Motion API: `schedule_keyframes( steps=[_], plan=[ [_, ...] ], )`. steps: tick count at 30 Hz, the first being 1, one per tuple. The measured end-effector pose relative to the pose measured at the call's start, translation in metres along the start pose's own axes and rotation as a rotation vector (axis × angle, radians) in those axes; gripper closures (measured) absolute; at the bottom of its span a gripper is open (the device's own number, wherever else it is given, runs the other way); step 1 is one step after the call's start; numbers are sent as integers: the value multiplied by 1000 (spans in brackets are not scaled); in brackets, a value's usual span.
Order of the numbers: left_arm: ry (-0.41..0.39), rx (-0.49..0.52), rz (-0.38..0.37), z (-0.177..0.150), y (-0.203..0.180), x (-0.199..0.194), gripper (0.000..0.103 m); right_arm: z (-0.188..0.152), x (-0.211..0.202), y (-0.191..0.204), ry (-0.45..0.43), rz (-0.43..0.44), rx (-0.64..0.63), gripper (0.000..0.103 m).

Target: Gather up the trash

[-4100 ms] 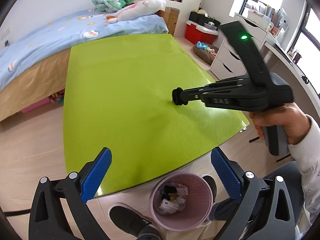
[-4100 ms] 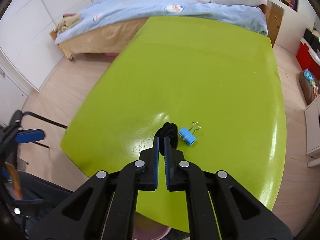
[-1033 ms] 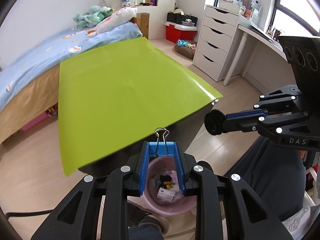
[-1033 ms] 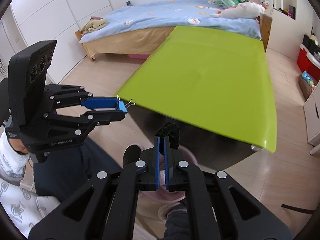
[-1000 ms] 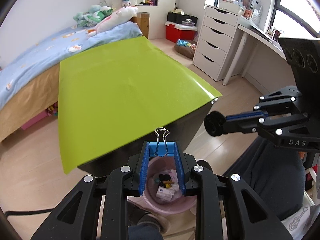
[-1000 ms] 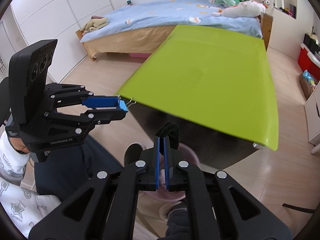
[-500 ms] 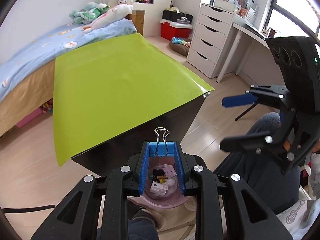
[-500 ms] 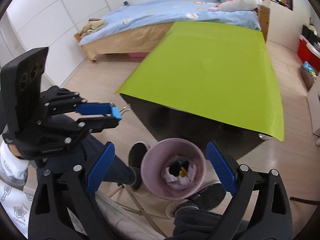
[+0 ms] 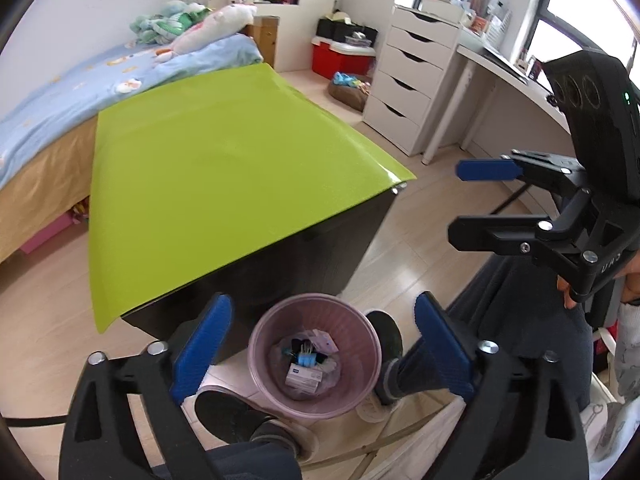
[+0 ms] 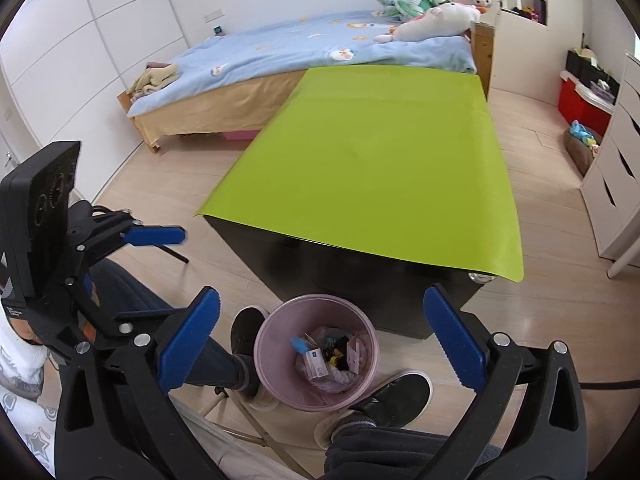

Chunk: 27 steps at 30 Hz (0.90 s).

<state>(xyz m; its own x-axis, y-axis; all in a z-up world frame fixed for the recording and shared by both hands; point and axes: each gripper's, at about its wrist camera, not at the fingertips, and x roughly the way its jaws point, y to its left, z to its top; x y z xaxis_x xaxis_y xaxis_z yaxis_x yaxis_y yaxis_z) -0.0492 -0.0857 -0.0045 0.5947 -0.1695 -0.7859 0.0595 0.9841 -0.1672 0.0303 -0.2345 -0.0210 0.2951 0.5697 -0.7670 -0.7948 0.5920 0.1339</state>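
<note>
I hold my left gripper (image 9: 320, 350) over the pink bin (image 9: 314, 350), and its two blue pads (image 9: 202, 346) are wide apart with nothing between them. My right gripper (image 10: 322, 340) hangs over the same bin, and its jaws are wide apart too, with nothing in them. The bin stands on the wood floor (image 10: 532, 320), just in front of the near end of the table (image 9: 224, 168), which has a bright green top and dark sides. My two dark shoes (image 10: 384, 400) are on the floor on each side of the bin, very close to it. The trash is down inside the bin. On top I see the blue binder clip (image 9: 306, 358) with its silver wire handles, lying next to a small white box (image 9: 303, 378). There are more small bits in there, some dark and some pale, but I cannot tell what each one is. From my left camera I can see my right gripper off to the side, with one blue pad (image 9: 486, 169) pointing out over the floor. Behind the table is a bed (image 10: 280, 60) with a blue cover, and a white soft toy (image 10: 432, 20) lies on it. White drawers (image 9: 408, 80) stand by the wall.
</note>
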Motion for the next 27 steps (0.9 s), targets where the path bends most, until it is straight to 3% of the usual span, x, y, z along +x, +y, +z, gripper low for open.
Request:
schedule_keyframes(
  steps=[4, 15, 27],
  plan=[
    [-4, -9, 15, 1, 1, -1, 8, -2, 4, -1, 11, 6, 9, 3],
    [-56, -50, 79, 7, 16, -12, 8, 4, 0, 0, -16, -21, -4, 3],
    [-177, -57, 148, 43, 35, -46, 8, 51, -24, 7, -128, -71, -41, 3]
  ],
)
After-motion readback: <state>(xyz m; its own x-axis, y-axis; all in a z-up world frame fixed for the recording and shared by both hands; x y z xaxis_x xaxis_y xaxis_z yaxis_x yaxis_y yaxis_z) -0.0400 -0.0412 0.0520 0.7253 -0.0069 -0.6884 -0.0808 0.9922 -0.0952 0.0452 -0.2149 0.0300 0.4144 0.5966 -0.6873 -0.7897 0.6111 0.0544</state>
